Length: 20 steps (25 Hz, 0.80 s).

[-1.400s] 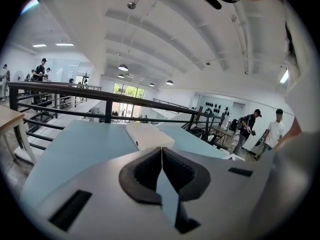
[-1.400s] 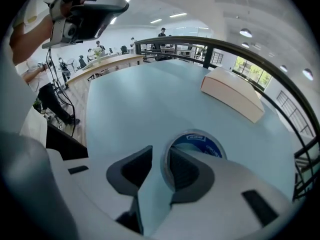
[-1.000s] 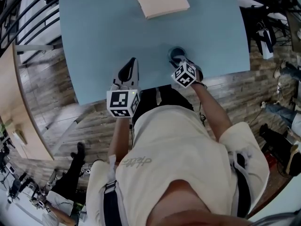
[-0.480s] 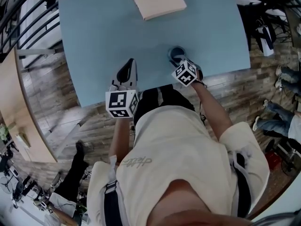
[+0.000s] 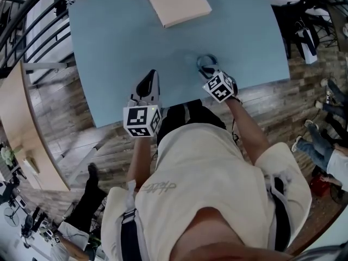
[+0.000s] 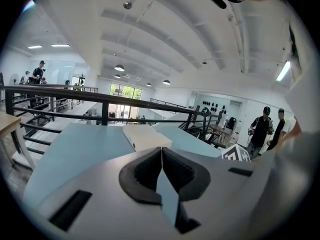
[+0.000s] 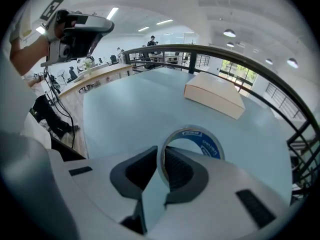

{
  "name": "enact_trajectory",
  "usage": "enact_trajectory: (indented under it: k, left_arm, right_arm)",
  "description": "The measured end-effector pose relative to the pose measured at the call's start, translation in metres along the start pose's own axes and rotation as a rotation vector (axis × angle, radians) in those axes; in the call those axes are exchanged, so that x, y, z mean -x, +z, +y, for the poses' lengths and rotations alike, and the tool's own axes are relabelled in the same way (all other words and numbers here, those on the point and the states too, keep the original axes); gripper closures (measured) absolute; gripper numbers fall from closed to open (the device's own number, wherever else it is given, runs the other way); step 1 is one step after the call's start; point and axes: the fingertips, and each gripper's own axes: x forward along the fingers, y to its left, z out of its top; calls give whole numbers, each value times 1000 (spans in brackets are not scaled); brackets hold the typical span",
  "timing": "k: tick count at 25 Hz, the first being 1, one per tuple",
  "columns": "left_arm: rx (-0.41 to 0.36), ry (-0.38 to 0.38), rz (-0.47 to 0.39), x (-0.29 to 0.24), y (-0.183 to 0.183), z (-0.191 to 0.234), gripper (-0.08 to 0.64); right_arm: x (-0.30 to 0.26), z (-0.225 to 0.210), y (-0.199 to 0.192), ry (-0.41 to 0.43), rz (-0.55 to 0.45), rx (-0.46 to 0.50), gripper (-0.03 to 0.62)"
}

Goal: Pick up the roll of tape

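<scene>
**Head view.** The right hand-held gripper [image 5: 209,71] holds a ring-shaped roll of clear tape [image 5: 205,62] with a blue printed core. The roll is on the person's side of the flat beige cardboard box [image 5: 175,1], near the closest edge of the pale blue desk [image 5: 119,31]. The left hand-held gripper [image 5: 149,81] is also on the person's side of the box, to the roll's left.

**Left gripper view.** The jaws are together with nothing between them, and the box lies beyond.

**Right gripper view.** The jaws are clamped across the roll's wall, one pad inside the ring and one outside. The roll stands on edge, with the box beyond it. It is probably a light, stiff hoop with glossy, slippery faces, so this pinch across the wall looks the soundest hold.
</scene>
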Motion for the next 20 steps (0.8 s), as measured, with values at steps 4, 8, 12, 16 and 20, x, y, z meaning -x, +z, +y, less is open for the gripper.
enact_trajectory:
  k: [4,8,12,16,20]
  left_arm:
    - [-17,-5,-6,-5,6,-3,538]
    - [-37,-14,-16,-10,15,-10,538]
    - [-56,-21,-26,-12,24,-17,538]
    - [-77,-21,-35,-13,33,-23,538]
    - [-94,-11,-50,-16,45,-24,538]
  right_arm:
    - [15,-9,14,-20,-57,-19,538]
    - [35,-19,30,-43,-120,-20,539]
    - [57,-25,45,-62,-182,-31,539]
    - [82,-31,62,-74,-246,-29,538]
    - [102,-40,79,-84,-306,-36,540]
